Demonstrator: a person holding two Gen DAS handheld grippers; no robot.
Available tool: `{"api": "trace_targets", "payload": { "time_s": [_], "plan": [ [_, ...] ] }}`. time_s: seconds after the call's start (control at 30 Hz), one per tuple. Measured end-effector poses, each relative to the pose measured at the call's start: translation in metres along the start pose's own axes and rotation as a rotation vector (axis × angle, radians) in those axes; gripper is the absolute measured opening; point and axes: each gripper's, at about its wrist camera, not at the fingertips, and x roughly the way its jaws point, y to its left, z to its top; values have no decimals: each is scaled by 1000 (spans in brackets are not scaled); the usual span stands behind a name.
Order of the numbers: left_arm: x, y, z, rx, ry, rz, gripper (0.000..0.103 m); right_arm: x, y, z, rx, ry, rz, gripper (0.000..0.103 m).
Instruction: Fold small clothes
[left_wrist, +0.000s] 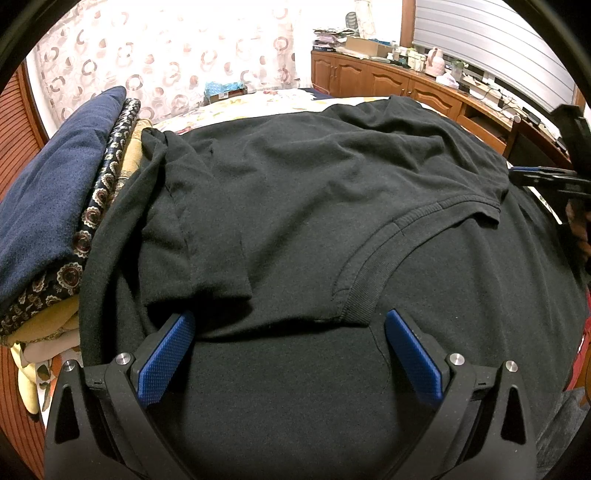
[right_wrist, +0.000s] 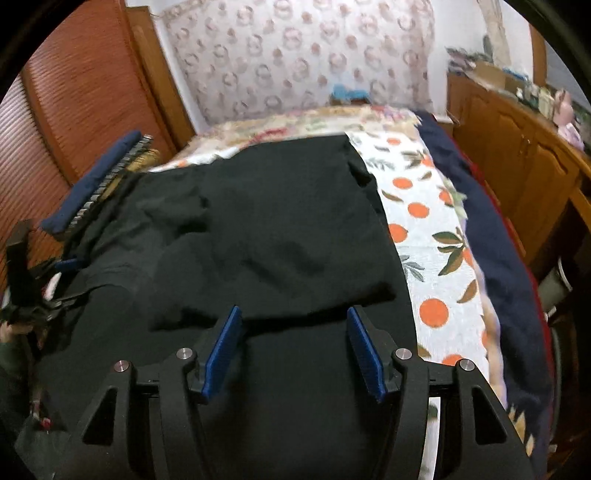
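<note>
Right now one black T-shirt (left_wrist: 314, 206) lies spread across the bed (right_wrist: 424, 229), on its orange-dotted sheet, with both sleeves already turned in over the body and the ribbed collar (left_wrist: 373, 266) at the near end. It looks light and limp, a soft knit that will sag and crease wherever it is lifted, so I'd say it wants pinching at a doubled edge or hem, at two corners together, rather than by a single loose layer in the middle.

The left gripper (left_wrist: 288, 350) hangs over the near part of the shirt with its jaws spread wide and nothing between the blue pads. The right gripper (right_wrist: 293, 347) is likewise parted, jaws roughly half open above the black cloth, gripping nothing; its view is smeared.

Counting: one shirt in work, two grippers, and a stack of folded clothes (left_wrist: 62, 206) at the left of the bed, where I can make out about three layers, a navy one on top. A wooden cabinet (right_wrist: 517, 177) runs along the right.
</note>
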Motion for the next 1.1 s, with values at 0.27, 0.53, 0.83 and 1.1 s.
{"api": "trace_targets", "payload": {
  "time_s": [0.27, 0.53, 0.83, 1.1],
  "plan": [
    [-42, 30, -8, -175, -101, -2, 103, 9, 5, 7, 3, -19, -48, 62],
    [-41, 54, -9, -234, -95, -21, 96, 11, 12, 3, -55, -34, -80, 68],
    [-27, 35, 13, -160, -60, -24, 49, 16, 14, 6, -86, -24, -108, 70],
    [-4, 38, 23, -147, 30, 24, 49, 18, 16, 7, -101, -21, -123, 71]
  ]
}}
